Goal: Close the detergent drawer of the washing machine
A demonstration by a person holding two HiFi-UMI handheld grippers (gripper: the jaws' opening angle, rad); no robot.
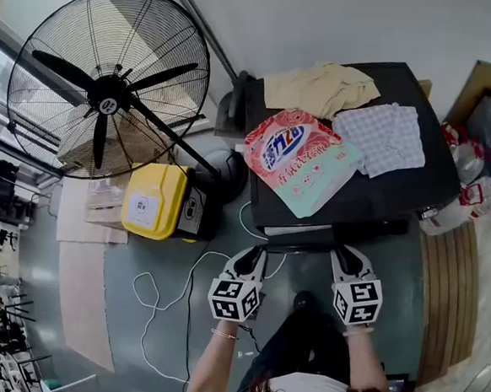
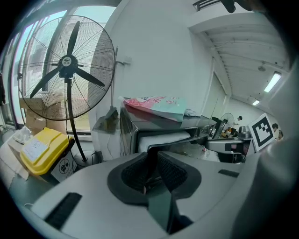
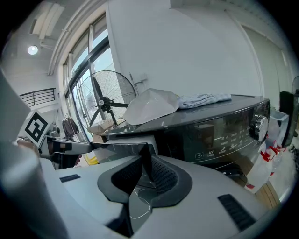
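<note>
R gripper (image 3: 144,151), jaws together, near washer (image 3: 224,133) front, detergent drawer (image 3: 126,139) pulled out.

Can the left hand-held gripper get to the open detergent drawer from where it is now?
Probably yes. The left hand-held gripper hangs just in front of the pulled-out detergent drawer, jaws together and empty, and nothing shows in the path to the drawer.

- We see the washing machine (image 1: 398,190) as a dark, glossy front-loader standing upright, with a flat black top.
- Its control panel (image 3: 224,135) runs across the upper front, with a round dial (image 3: 258,126) at the right end.
- We find the detergent drawer (image 1: 298,230) at the upper left of the front, pulled out, its white inside showing.
</note>
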